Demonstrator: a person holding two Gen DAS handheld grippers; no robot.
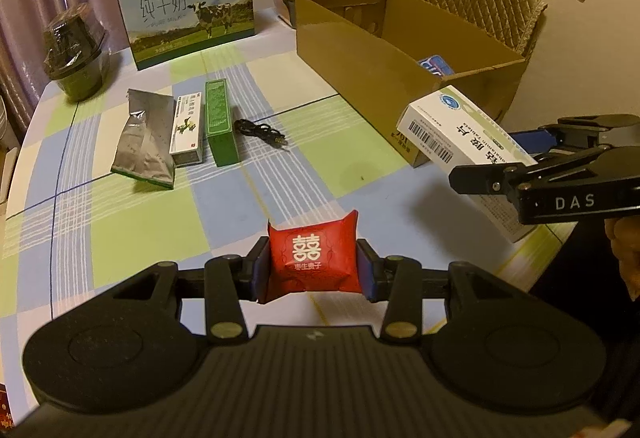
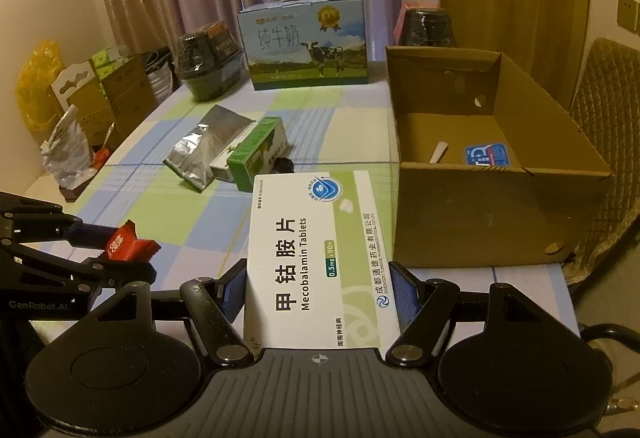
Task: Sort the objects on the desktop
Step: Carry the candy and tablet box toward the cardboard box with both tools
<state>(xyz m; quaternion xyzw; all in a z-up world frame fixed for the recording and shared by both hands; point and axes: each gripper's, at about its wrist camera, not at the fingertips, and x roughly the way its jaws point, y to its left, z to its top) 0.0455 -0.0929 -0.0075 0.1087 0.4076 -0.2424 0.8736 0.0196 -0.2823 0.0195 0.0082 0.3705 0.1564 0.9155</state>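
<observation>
My left gripper [image 1: 312,265] is shut on a red candy packet [image 1: 314,258] and holds it above the checked tablecloth; it also shows at the left of the right wrist view [image 2: 130,242]. My right gripper [image 2: 316,288] is shut on a white Mecobalamin tablet box [image 2: 320,250], held in the air in front of the open cardboard box [image 2: 496,205]. The tablet box also shows in the left wrist view [image 1: 460,137]. The cardboard box holds a blue packet [image 2: 486,154] and a pale stick [image 2: 439,151].
On the table lie a silver foil bag [image 1: 142,139], a white carton [image 1: 186,129], a green carton [image 1: 219,121] and a black cable [image 1: 260,131]. A milk gift box [image 1: 186,17] and dark wrapped tubs [image 1: 76,53] stand behind. A chair [image 1: 488,3] is beyond the cardboard box.
</observation>
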